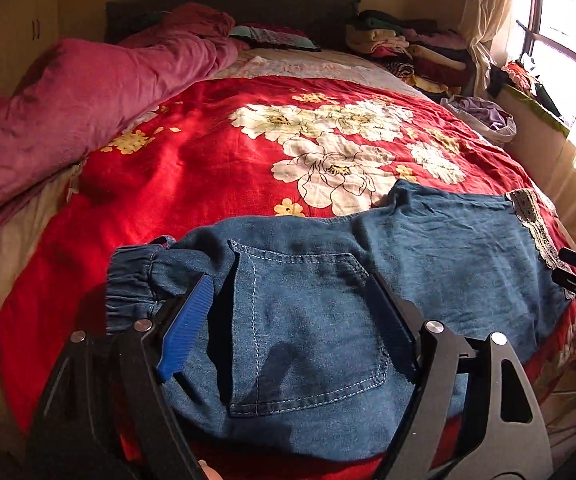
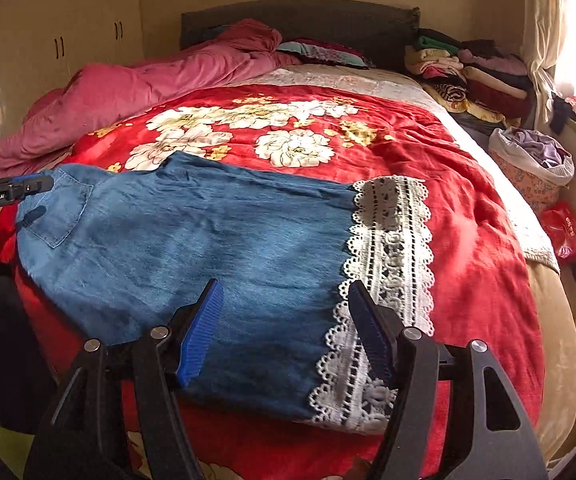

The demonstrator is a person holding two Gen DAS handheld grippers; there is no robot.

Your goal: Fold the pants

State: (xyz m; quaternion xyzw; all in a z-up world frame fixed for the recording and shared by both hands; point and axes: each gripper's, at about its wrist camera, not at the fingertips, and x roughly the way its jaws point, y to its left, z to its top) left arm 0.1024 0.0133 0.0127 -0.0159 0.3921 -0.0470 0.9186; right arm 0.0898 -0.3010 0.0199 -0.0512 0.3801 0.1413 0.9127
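Now both my tongs hang released over the pants (image 2: 192,240) on the red bedspread (image 1: 208,168): left tongs (image 1: 288,320) above the back pocket (image 1: 307,328), right tongs (image 2: 284,328) above the lace hem (image 2: 391,248). I judge the lengthwise fold done; next, pinch the hem and carry it toward the waistband.

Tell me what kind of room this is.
Most likely a home bedroom: a bed with a dark headboard and a red floral bedspread, a pink duvet bunched at one side, and built-in wardrobe doors against the wall.
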